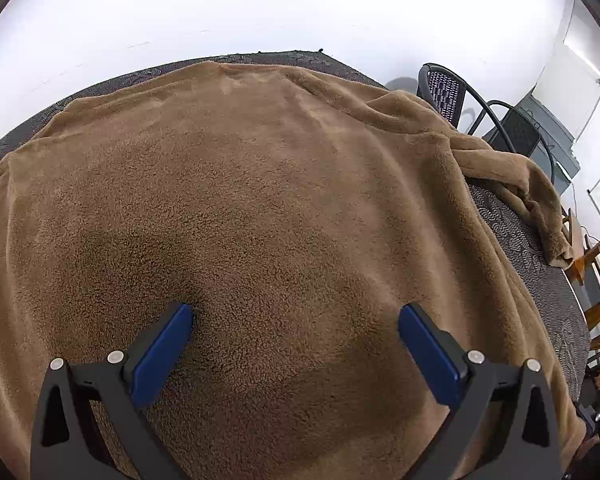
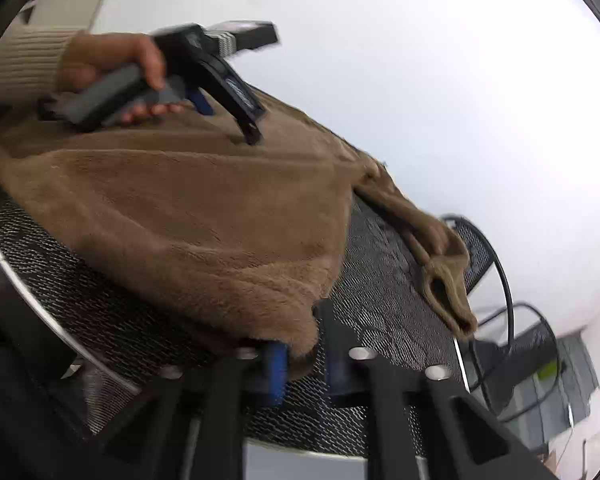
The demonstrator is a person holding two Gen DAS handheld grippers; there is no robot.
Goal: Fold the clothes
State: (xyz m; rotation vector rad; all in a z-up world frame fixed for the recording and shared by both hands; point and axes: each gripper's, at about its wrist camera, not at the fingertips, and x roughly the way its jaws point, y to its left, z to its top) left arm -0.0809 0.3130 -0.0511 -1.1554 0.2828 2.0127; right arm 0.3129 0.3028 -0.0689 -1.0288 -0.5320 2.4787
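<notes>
Left tongs (image 1: 295,316) gape over sweater (image 1: 260,200) — right tongs (image 2: 300,364) pinch hem — chair (image 1: 446,92) behind

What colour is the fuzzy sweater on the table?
Plain brown sweater, no pattern; the left wrist view shows it best.

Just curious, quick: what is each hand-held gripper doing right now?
Left hand-held gripper: open, resting on the brown fleece garment.
Right hand-held gripper: shut on the garment's corner.
</notes>
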